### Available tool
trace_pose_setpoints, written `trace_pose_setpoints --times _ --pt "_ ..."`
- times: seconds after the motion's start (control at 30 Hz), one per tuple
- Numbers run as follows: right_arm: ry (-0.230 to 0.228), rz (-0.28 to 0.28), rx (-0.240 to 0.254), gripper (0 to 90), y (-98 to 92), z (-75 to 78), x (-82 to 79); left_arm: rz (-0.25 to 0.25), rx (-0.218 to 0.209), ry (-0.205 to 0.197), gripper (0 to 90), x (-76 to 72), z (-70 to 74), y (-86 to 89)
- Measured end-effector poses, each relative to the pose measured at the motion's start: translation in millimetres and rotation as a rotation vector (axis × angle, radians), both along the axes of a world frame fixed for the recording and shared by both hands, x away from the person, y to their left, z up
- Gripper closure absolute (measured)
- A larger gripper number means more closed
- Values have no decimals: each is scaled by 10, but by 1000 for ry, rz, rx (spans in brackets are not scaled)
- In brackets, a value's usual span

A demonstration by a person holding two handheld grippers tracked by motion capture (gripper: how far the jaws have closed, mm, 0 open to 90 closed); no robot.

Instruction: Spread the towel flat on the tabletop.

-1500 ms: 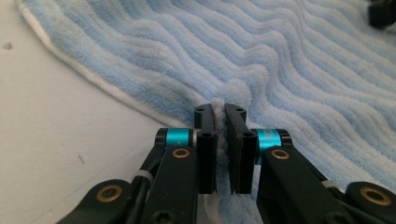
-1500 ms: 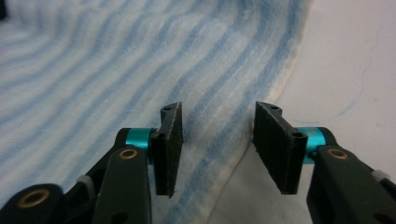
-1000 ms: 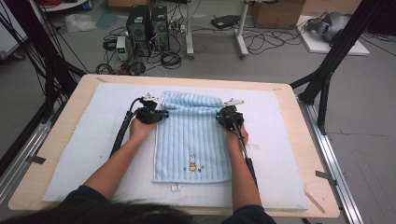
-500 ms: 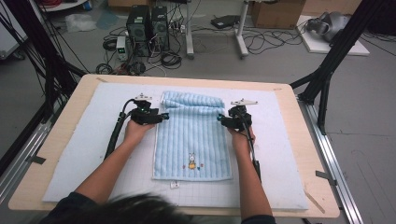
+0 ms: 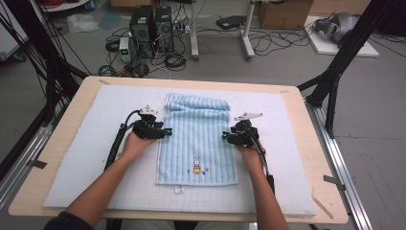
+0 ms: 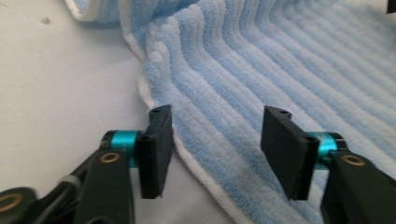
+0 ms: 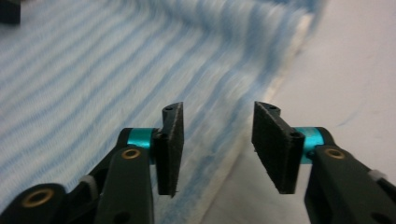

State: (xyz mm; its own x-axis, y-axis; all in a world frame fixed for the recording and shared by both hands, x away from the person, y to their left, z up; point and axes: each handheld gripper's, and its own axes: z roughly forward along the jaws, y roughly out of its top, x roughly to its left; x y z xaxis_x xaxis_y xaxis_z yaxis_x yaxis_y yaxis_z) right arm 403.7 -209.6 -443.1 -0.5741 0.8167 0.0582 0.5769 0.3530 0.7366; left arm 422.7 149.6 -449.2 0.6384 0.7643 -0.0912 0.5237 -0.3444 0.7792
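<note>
Towel (image 5: 197, 139) lies flat mid-mat (image 5: 86, 163), far end folded. Left gripper (image 5: 165, 131) and right gripper (image 5: 226, 136) straddle its side edges, jaws spread and just closing, pinching nothing, positioned for the next fold.

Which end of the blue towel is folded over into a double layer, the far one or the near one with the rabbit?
The far end of the blue towel: it is folded over into a thicker band, while the near end with the rabbit picture lies flat in a single layer.
</note>
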Motion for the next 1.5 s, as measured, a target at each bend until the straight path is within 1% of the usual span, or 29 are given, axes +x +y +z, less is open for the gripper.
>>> trace_pose_setpoints --times 0.03,0.07,0.1,0.13,0.17,0.2,0.27,0.3,0.33,0.37,0.43,0.47,0.5,0.53,0.57,0.6,0.67,0.7,0.73,0.8,0.83,0.93,1.13,1.23,1.3,1.4,1.43,1.47,1.5 --pt "1 6 -35 668 44 -22 1 -6 46 -32 587 -10 10 -8" --pt "-12 14 -41 848 68 -20 -1 -27 12 -18 749 -3 10 -2" --pt "-30 28 -55 857 99 -18 -1 -14 27 -36 843 3 2 -16" --pt "-59 21 -99 863 134 -17 8 -9 43 -57 858 14 -4 -23" --pt "-74 7 -116 863 157 -21 21 10 36 -63 860 36 -13 -20" --pt "-84 -13 -115 863 160 -30 39 29 21 -57 861 63 -16 -11" --pt "-90 -38 -90 856 146 -50 68 39 3 -50 856 94 -12 9" --pt "-89 -48 -78 835 142 -54 70 41 -3 -52 827 93 -10 18" --pt "-89 -49 -75 794 136 -52 65 45 -11 -48 733 88 -7 27" --pt "-85 -47 -66 744 123 -46 59 40 -28 -30 626 84 -4 43" --pt "-61 -29 -36 689 100 -23 33 27 -52 6 523 65 14 78" --pt "-62 -24 -41 656 97 -5 11 24 -66 11 475 43 24 88" --pt "-56 -24 -34 627 95 18 -15 21 -87 -2 467 2 30 98" --pt "-68 -18 -25 622 91 43 -47 16 -98 -14 470 -45 38 109" --pt "-92 -17 -17 609 89 67 -96 11 -104 -15 469 -90 41 116" --pt "-108 -13 -13 603 85 86 -145 -2 -99 -12 467 -135 44 124" --pt "-115 4 -1 598 71 102 -233 -14 -110 -20 461 -238 36 133" --pt "-113 10 -3 610 66 102 -281 -26 -104 -11 461 -279 37 139" --pt "-119 19 -6 620 55 97 -328 -30 -105 -12 450 -323 35 136" --pt "-112 22 3 618 26 79 -424 -32 -113 -22 444 -416 45 146" --pt "-104 22 1 614 13 71 -468 -39 -105 -19 444 -458 57 146" --pt "-105 28 12 604 -12 50 -622 -48 -101 -35 449 -594 81 151" --pt "-101 33 18 591 -9 33 -891 -56 -115 -21 466 -846 42 175" --pt "-105 41 20 582 -1 40 -997 -94 -96 -23 525 -954 4 179" --pt "-96 46 21 580 4 38 -1058 -118 -96 -11 539 -1016 -11 168" --pt "-82 62 16 585 18 19 -1125 -152 -83 -13 545 -1090 -10 130" --pt "-74 72 12 600 22 7 -1136 -161 -64 -15 545 -1111 -14 108" --pt "-64 82 3 627 28 -11 -1146 -172 -30 -23 548 -1128 -15 82" --pt "-45 87 -11 658 42 -33 -1154 -179 5 -41 587 -1155 -12 53"
